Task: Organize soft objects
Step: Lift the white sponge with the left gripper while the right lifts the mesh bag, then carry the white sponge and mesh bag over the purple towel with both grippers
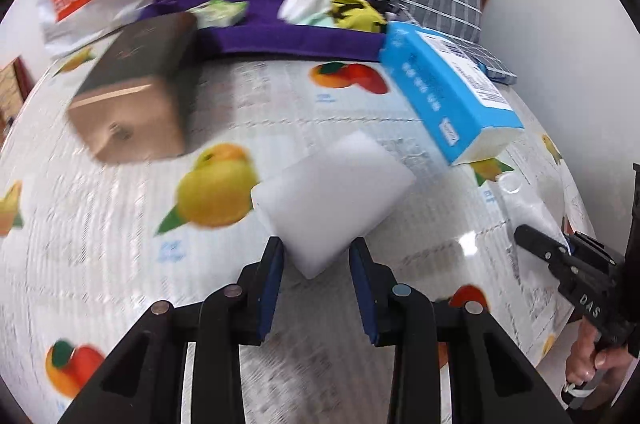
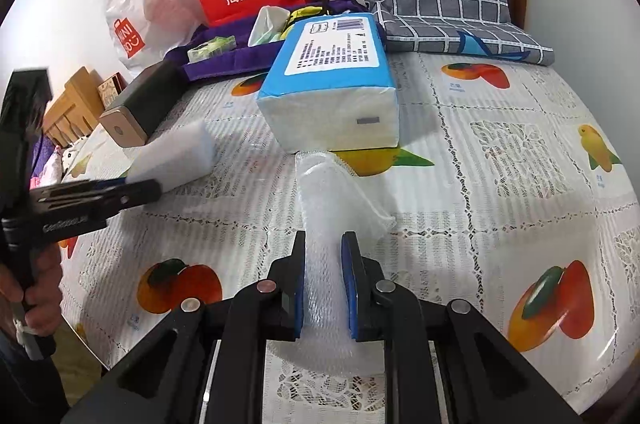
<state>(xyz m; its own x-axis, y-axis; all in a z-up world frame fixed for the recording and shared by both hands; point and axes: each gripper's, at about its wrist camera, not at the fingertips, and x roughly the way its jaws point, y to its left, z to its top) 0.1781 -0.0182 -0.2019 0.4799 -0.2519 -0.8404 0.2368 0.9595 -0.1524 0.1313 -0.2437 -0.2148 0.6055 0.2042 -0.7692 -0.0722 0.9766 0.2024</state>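
- Left hand-held gripper (image 1: pixel 316 254): pinching a corner of the white foam block (image 1: pixel 332 199) at lower centre; block running up and right, away from the fingers.
- Right hand-held gripper (image 2: pixel 323 256): narrow, clamped on bubble-wrap sheet (image 2: pixel 336 195), its length pointing up-frame toward the blue tissue pack (image 2: pixel 332 91).
- Both over the fruit-print surface (image 2: pixel 500 183).

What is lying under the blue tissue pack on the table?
The tissue pack rests on the fruit-print tablecloth. A printed yellow fruit shows partly from under its near edge; the rest of that print is covered. Whether anything else lies underneath cannot be seen.
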